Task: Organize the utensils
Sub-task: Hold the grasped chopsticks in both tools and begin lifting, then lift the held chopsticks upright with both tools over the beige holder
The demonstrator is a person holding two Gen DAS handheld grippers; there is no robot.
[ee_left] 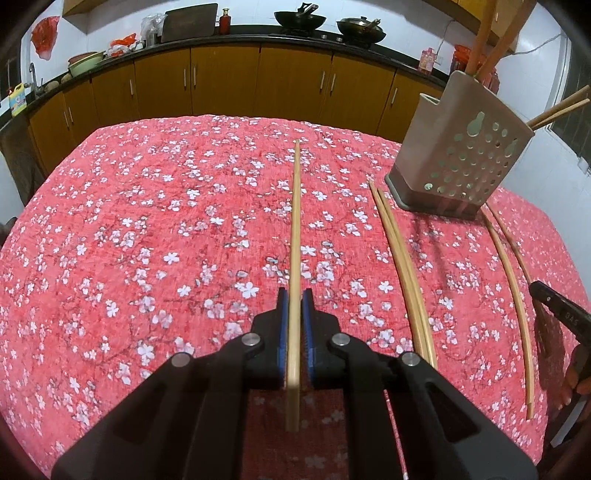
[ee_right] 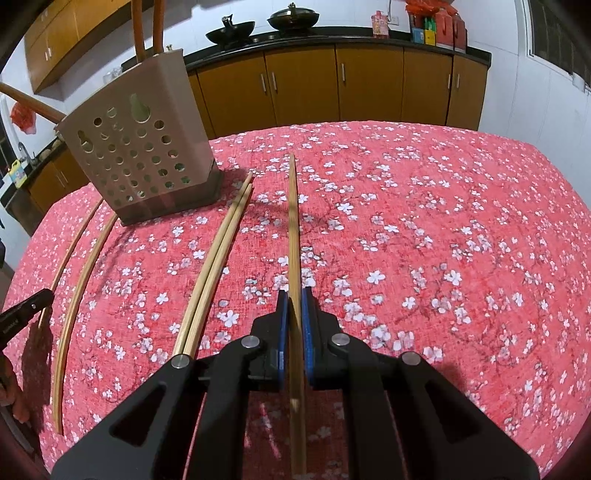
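My left gripper [ee_left: 294, 295] is shut on a single wooden chopstick [ee_left: 296, 221] that points forward over the red floral tablecloth. My right gripper [ee_right: 294, 295] is shut on another wooden chopstick [ee_right: 293, 229], also pointing forward. A beige perforated utensil holder [ee_left: 461, 155] stands to the right in the left wrist view and to the left in the right wrist view [ee_right: 140, 147], with several chopsticks standing in it. A pair of chopsticks [ee_left: 402, 266] lies on the cloth beside the holder, also seen in the right wrist view [ee_right: 214, 262]. Two more chopsticks [ee_left: 511, 288] lie beyond it, also in the right wrist view [ee_right: 77, 273].
The table [ee_left: 129, 221] is covered by a red cloth with white blossoms. Behind it run brown kitchen cabinets [ee_left: 221, 81] under a dark counter with woks [ee_left: 299, 18]. The other gripper shows at the right edge of the left wrist view [ee_left: 557, 314].
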